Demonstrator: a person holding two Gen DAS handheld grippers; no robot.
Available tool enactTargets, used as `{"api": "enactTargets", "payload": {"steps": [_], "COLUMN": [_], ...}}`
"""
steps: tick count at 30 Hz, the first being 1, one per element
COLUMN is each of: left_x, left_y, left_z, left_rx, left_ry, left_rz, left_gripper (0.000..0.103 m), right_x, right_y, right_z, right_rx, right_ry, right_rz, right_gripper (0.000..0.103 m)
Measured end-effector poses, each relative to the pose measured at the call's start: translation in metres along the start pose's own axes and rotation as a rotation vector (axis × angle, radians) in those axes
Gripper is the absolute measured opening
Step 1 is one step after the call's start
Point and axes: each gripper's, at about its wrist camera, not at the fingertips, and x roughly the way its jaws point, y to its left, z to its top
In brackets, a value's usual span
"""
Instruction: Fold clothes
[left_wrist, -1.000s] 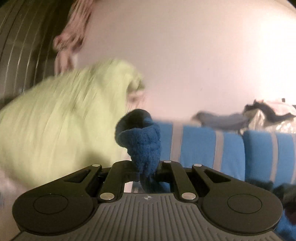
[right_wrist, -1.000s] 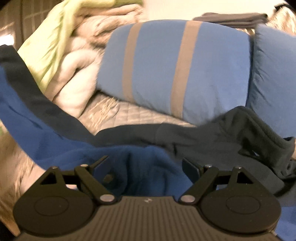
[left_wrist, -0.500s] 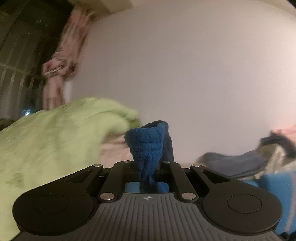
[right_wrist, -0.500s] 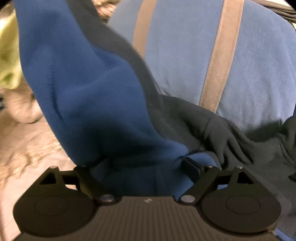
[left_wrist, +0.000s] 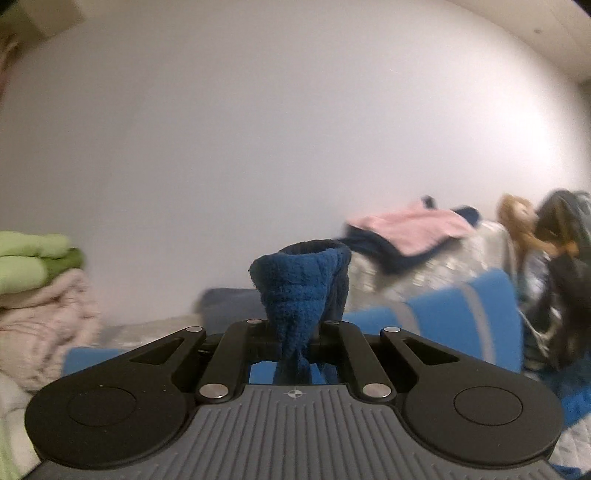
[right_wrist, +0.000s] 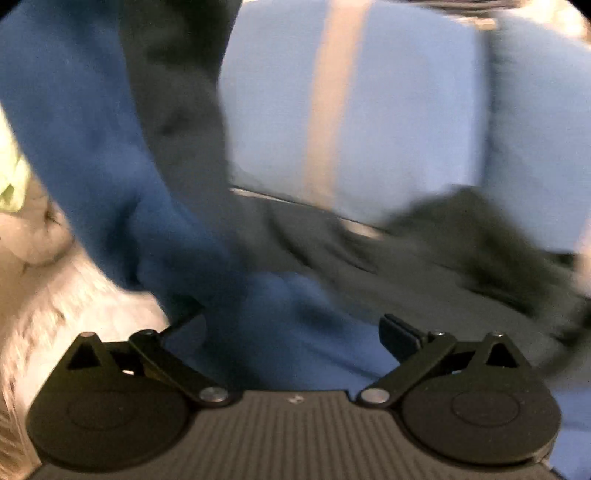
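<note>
Gripping a bunched end of the blue fleece, we keep the left gripper pinched level. The right gripper is opening wide over the fleece, pads clear. The fleece runs up-left from it. Blur hides its edges.

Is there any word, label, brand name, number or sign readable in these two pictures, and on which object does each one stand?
None: no readable text in either view.
The left tongs body carries only a small round crosshair mark, no letters.
The right tongs body carries a small mark, too blurred to read.
The blue fleece garment and striped pillow show no label.
</note>
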Motion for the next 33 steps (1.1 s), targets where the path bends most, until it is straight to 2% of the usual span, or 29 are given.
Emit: {"api": "enactTargets", "payload": {"steps": [5, 8, 10, 11, 12, 13, 16, 17, 19, 22, 24, 29, 31, 33], "left_x": [0.021, 0.042, 0.057, 0.067, 0.077, 0.087, 0.091, 0.088, 0.083, 0.074, 0.059, 0.019, 0.001, -0.019], "left_y": [-0.063, -0.105, -0.139, -0.151, -0.163, -0.175, -0.177, -0.169, -0.148, -0.112, -0.085, -0.036, -0.021, 0.000], "left_z": [-0.034, -0.062, -0.092, -0.108, -0.124, -0.139, -0.166, -0.166, -0.161, -0.147, -0.130, -0.088, -0.075, -0.062], "left_rx": [-0.017, -0.052, -0.068, -0.085, -0.103, -0.121, -0.140, -0.146, -0.174, -0.224, -0.233, -0.192, -0.146, -0.144], "left_ry": [0.083, 0.169, 0.277, 0.354, 0.434, 0.514, 0.618, 0.618, 0.607, 0.588, 0.557, 0.466, 0.450, 0.449], "left_rz": [-0.091, -0.144, -0.195, -0.242, -0.293, -0.343, -0.448, -0.460, -0.491, -0.518, -0.472, -0.341, -0.290, -0.236], "left_gripper": [0.009, 0.010, 0.015, 0.020, 0.035, 0.045, 0.048, 0.050, 0.066, 0.070, 0.075, 0.077, 0.077, 0.077], "right_x": [-0.086, -0.127, -0.149, -0.154, -0.159, -0.163, -0.171, -0.172, -0.170, -0.170, -0.175, -0.199, -0.212, -0.223], "right_y": [-0.095, -0.148, -0.180, -0.190, -0.197, -0.203, -0.212, -0.212, -0.217, -0.221, -0.214, -0.183, -0.173, -0.166], "right_z": [-0.058, -0.090, -0.110, -0.115, -0.121, -0.127, -0.143, -0.146, -0.150, -0.148, -0.145, -0.132, -0.125, -0.119], "right_rx": [0.104, 0.184, 0.252, 0.267, 0.264, 0.259, 0.237, 0.228, 0.216, 0.214, 0.208, 0.170, 0.176, 0.196], "right_ry": [-0.011, -0.007, 0.008, 0.019, 0.034, 0.050, 0.090, 0.100, 0.118, 0.111, 0.099, 0.028, -0.016, -0.030], "right_rz": [-0.253, -0.382, -0.439, -0.461, -0.475, -0.488, -0.493, -0.483, -0.455, -0.411, -0.370, -0.306, -0.280, -0.248], "right_gripper": [0.103, 0.103, 0.103, 0.103, 0.103, 0.103, 0.103, 0.103, 0.103, 0.103, 0.103, 0.103, 0.103, 0.103]}}
